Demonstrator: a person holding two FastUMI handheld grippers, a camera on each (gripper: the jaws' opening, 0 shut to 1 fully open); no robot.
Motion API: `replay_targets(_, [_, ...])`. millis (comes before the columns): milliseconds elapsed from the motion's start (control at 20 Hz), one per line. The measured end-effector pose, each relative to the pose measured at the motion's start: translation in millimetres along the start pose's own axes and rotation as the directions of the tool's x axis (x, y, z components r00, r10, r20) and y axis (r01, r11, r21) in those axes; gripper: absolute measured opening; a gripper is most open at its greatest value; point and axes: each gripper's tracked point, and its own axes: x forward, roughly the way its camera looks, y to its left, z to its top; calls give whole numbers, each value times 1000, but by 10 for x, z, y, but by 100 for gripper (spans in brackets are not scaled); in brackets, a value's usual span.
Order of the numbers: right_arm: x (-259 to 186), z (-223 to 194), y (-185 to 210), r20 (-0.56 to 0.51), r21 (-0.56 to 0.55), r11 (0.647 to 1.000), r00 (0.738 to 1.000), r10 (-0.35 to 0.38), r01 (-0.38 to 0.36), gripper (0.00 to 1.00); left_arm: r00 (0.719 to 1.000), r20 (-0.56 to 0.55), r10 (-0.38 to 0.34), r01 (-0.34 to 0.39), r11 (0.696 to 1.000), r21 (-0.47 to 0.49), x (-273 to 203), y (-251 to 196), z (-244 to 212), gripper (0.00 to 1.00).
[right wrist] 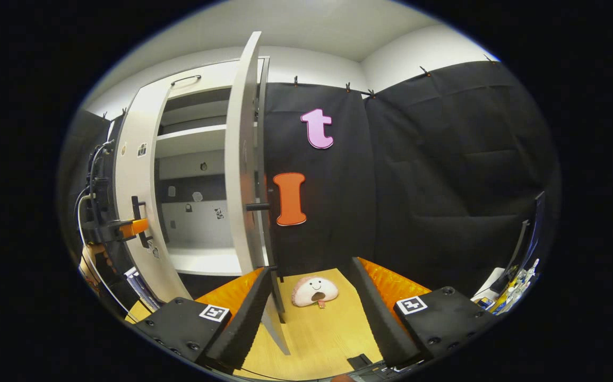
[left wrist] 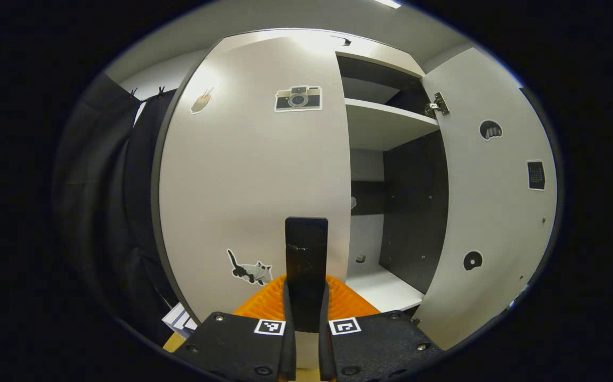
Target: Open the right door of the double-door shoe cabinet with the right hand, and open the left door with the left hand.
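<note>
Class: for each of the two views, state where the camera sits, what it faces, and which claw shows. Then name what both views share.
Left gripper view: rides the left claw, facing the closed left door; its fingers clamp the handle.
Right gripper view: rides the right claw, open, facing the open right door edge-on; the left claw shows farther off.
Shared: the shoe cabinet and its shelves.

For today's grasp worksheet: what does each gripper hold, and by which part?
Left gripper: shut on the black bar handle of the white left door, at its lower end. Right gripper: open, holding nothing.
</note>
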Motion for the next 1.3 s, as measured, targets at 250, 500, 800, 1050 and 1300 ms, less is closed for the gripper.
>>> replay_targets(250, [-206, 20, 159, 14, 2, 1000, 1000, 10, -10, 89, 1000, -2, -19, 19, 1000, -8, -244, 105, -17, 17])
replay_targets(500, [-353, 31, 285, 23, -12, 1000, 1000, 22, -21, 89, 1000, 2, -30, 30, 999, -20, -527, 238, -18, 17])
replay_targets(800, [-434, 54, 427, 28, -20, 999, 999, 41, -41, 89, 1000, 6, -21, 21, 999, -27, -818, 428, -16, 16])
replay_targets(1050, [-403, 25, 497, 17, -14, 998, 998, 54, -53, 89, 1000, 16, 13, -13, 1000, -19, -982, 634, 11, 15])
replay_targets(1300, [-352, 24, 596, 12, -12, 997, 997, 79, -79, 89, 999, 7, 46, -46, 999, 12, -1068, 733, 46, 11])
